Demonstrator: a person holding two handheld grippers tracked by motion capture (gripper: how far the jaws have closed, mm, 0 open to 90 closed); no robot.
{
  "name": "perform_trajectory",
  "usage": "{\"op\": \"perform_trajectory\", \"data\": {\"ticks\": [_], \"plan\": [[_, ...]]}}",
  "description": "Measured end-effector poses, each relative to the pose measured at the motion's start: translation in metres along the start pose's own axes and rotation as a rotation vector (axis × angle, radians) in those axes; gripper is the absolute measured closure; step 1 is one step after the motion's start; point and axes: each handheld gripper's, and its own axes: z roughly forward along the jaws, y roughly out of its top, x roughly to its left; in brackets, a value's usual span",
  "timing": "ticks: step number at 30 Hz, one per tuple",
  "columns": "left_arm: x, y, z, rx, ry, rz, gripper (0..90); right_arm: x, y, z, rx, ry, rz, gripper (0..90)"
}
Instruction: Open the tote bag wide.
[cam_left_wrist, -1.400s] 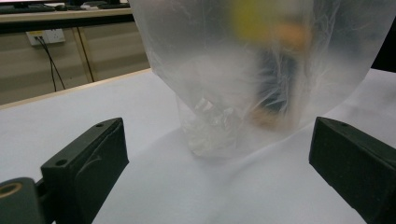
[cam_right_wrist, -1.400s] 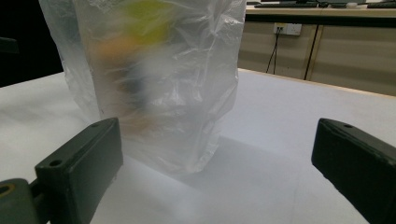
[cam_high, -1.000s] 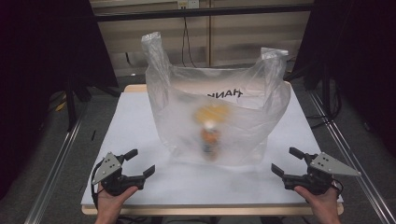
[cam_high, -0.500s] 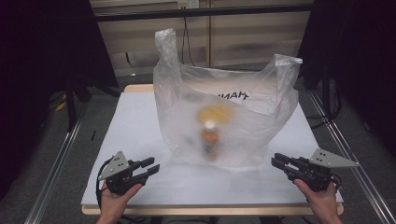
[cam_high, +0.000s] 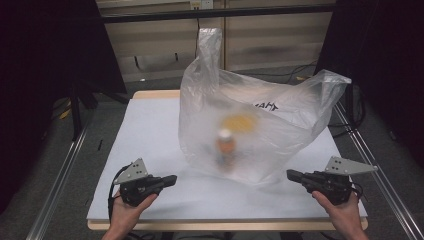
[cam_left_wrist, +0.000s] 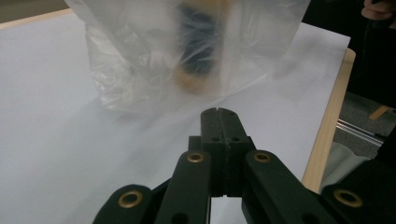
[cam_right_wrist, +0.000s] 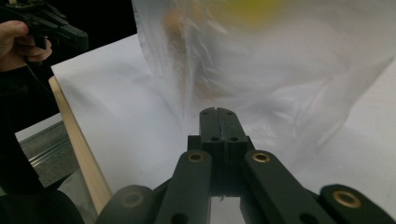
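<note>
**On the table: a bag waiting for a grip**

At the middle of the white table (cam_high: 150, 135), a clear plastic bag (cam_high: 280, 135), thin, limp, slippery; best pinched at a raised handle loop. Inside, blurred: a bottle (cam_high: 226, 147) and something yellow. Left gripper (cam_high: 170, 180) and right gripper (cam_high: 291, 175) beside it, jaws just closed, pressed together on nothing.

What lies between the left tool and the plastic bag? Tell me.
Nothing: in the high view, bare white table separates the shut left tool from the plastic bag.
</note>
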Motion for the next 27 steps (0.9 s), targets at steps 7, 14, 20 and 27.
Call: {"op": "perform_trajectory", "data": {"ticks": [7,14,20,27], "plan": [[-0.001,0.025,0.007,0.008,-0.017,0.025,90.0,0.003,0.02,0.005,0.018,0.037,-0.017,90.0],[-0.002,0.058,0.014,-0.016,-0.037,0.069,90.0,0.001,0.051,0.011,-0.004,0.049,-0.035,90.0],[0.001,0.076,0.023,-0.068,-0.076,0.056,90.0,-0.002,0.071,0.015,-0.01,0.054,-0.052,90.0],[0.002,0.105,0.034,-0.083,-0.102,0.067,90.0,0.0,0.098,0.02,-0.035,0.066,-0.068,90.0]]}}
